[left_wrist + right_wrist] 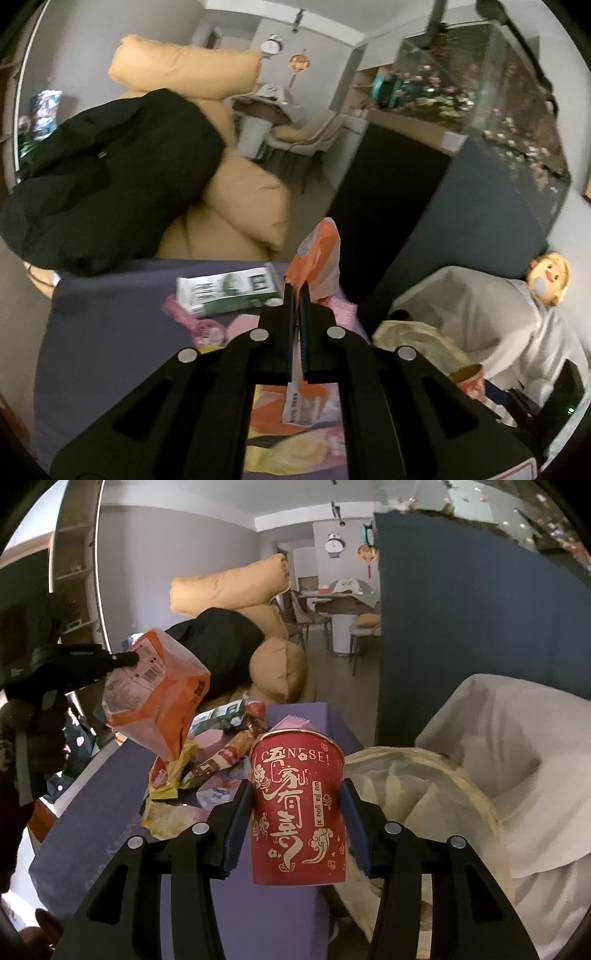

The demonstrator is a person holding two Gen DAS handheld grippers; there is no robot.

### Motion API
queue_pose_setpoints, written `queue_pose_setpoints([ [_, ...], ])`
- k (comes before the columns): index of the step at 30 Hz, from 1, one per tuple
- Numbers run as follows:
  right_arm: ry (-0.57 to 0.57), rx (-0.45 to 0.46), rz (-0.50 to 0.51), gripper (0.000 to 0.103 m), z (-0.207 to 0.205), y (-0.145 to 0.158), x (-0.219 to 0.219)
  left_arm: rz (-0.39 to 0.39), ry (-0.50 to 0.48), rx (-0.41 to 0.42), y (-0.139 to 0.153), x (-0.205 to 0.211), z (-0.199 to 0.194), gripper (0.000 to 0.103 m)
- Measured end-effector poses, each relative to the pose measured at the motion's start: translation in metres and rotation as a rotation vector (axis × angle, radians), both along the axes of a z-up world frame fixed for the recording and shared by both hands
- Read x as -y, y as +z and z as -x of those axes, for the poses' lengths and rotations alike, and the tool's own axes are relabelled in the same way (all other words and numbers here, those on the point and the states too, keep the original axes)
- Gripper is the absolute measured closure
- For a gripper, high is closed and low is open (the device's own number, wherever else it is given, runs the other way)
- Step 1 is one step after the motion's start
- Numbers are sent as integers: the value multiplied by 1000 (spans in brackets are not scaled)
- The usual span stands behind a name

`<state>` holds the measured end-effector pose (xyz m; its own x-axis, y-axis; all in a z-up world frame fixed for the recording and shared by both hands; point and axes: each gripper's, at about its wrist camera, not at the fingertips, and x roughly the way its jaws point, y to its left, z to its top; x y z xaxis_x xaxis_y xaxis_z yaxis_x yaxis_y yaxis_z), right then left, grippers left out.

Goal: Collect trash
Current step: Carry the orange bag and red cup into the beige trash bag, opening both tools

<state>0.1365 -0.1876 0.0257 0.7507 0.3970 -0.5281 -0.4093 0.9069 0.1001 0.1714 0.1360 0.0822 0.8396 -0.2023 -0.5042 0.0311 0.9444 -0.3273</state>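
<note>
Right wrist: wrappers point(207, 771) litter purple table point(88, 812); tan cushions point(229, 587) behind.

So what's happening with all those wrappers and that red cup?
A person is clearing trash off a purple table with a gripper in each hand. The left gripper, jaws shut, has pinched an orange plastic snack bag and holds it above the heap of wrappers. The right gripper grips a red paper cup with gold lettering, next to a bin lined with a white bag.
</note>
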Motion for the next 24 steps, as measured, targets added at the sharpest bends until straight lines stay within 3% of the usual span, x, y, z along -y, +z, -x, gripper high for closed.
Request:
queue_pose_setpoints([
  [8,-86,58,5,57,10,18,40,11,-129,30,21,61,0,101],
  [15,-221,88,-6,57,14,24,100,2,-267,36,32,142,-13,101],
  [20,-323,110,-24,57,18,29,142,41,-336,-8,21,191,-31,101],
  [24,-382,121,-26,57,21,27,163,118,-364,-60,-5,224,-51,101],
])
